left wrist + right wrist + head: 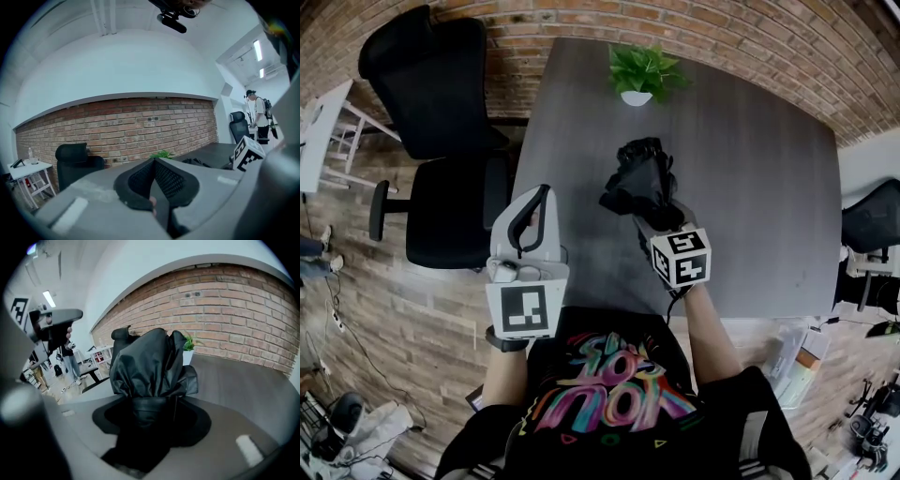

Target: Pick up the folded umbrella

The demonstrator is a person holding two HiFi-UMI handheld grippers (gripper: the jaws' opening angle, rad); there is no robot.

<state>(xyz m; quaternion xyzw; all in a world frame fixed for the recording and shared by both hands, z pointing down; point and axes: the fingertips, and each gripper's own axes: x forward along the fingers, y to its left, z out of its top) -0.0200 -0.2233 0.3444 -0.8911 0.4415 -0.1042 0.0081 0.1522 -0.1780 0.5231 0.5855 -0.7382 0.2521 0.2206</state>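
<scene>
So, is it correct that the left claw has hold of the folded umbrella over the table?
Not quite: it is the right claw that has hold of the folded umbrella over the table. The right gripper view shows the black fabric pinched between its pads. The left claw is shut on nothing.

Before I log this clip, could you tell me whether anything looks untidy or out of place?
Only the folded umbrella in the right hand-held gripper: its black fabric bulges loose and crumpled, not wrapped tight.
</scene>
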